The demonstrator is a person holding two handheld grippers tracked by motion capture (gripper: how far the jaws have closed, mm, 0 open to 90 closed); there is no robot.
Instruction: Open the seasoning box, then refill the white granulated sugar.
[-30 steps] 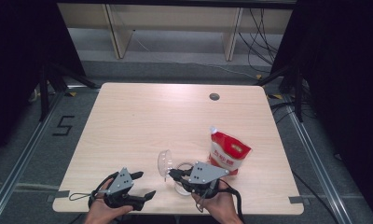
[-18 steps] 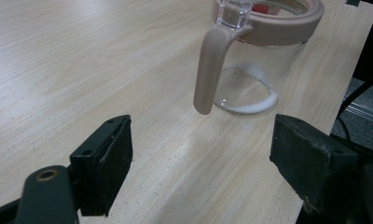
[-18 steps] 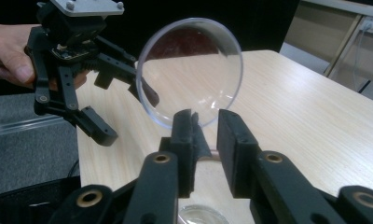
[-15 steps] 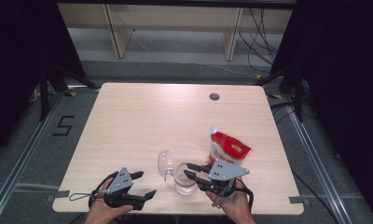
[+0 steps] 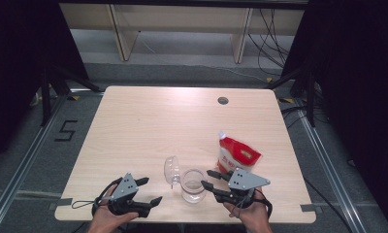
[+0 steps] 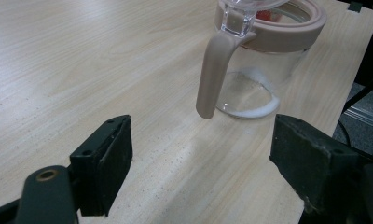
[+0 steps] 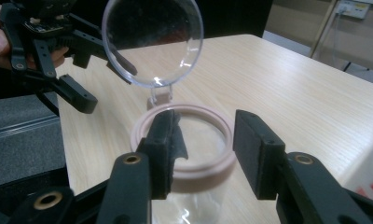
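Glass jar (image 5: 193, 184), one, sits between two grippers beside one red pouch (image 5: 236, 156).

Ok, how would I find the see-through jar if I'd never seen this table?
Look at the wooden table and go to its near edge, between the two grippers. The jar stands there, left of the red and white bag. It is clear, with a pink rim and handle, and its round clear lid is flipped up.

The jar (image 5: 193, 185) stood near your edge of the tabletop (image 5: 148, 126), between your left gripper (image 5: 149, 190) and right gripper (image 5: 206, 179). The pouch (image 5: 238, 155) lay just right of it, slightly farther from you.
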